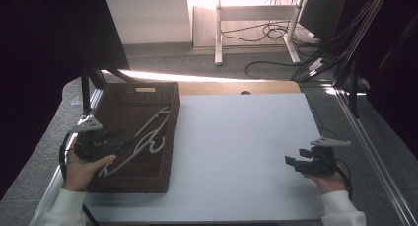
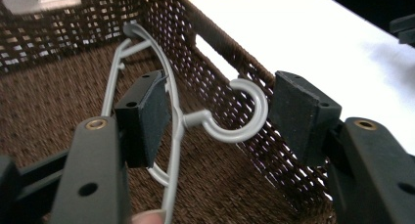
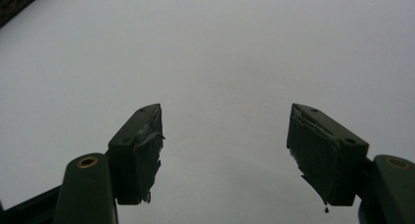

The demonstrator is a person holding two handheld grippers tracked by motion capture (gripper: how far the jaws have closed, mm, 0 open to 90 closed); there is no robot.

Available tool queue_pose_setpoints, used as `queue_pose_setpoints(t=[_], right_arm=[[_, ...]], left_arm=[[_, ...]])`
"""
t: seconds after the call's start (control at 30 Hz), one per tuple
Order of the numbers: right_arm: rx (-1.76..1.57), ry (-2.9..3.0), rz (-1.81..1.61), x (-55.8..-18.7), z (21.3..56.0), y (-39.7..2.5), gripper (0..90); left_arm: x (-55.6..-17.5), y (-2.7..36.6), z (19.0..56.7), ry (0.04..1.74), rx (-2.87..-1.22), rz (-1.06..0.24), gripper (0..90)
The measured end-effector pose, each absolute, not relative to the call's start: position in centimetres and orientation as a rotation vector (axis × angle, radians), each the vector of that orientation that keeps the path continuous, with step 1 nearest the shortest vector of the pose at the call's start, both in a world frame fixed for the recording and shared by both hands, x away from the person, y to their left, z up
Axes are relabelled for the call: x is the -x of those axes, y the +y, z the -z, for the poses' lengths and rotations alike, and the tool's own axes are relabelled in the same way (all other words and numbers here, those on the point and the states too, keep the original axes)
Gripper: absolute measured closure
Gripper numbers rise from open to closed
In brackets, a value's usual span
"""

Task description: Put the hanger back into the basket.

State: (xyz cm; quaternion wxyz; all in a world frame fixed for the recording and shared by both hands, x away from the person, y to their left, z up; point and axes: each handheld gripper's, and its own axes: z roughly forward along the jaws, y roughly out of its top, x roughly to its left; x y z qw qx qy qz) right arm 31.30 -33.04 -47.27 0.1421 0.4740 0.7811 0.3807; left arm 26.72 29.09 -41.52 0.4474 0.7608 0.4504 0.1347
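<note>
A dark brown wicker basket [image 1: 167,152] stands on the left part of the white table [image 1: 241,137]. Pale grey plastic hangers [image 1: 148,137] lie slanted inside it. My left gripper [image 1: 121,138] reaches into the basket, open, its jaws on either side of one hanger [image 2: 171,150] at the neck. The left pad [image 2: 147,116] touches the hanger's bar, and the hook [image 2: 249,111] curls in the gap toward the basket wall [image 2: 220,82]. My right gripper [image 1: 294,162] hovers open and empty over the table's front right, as the right gripper view [image 3: 225,136] also shows.
The table's front edge runs just before my hands. A wooden strip [image 1: 236,88] lies behind the table. Black frame posts [image 1: 352,83] stand at both sides, and desk legs with cables [image 1: 268,31] are on the floor beyond.
</note>
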Motion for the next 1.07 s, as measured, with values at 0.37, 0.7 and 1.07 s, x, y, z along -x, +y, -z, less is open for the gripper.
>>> queue_pose_setpoints(t=[0.37,0.7,1.07], right_arm=[[-1.325,2.264,-1.111,-30.4,46.7,-32.8,29.2],[-1.266,2.299,-1.138,-30.4,46.6,-32.2,28.1],[-1.242,2.314,-1.157,-31.1,46.4,-31.6,26.3]], left_arm=[[-25.9,26.8,42.8,1.127,-1.923,-0.325,36.4],[-24.9,26.6,43.3,1.138,-1.911,-0.333,34.3],[-24.8,27.0,43.4,1.164,-1.893,-0.339,31.9]])
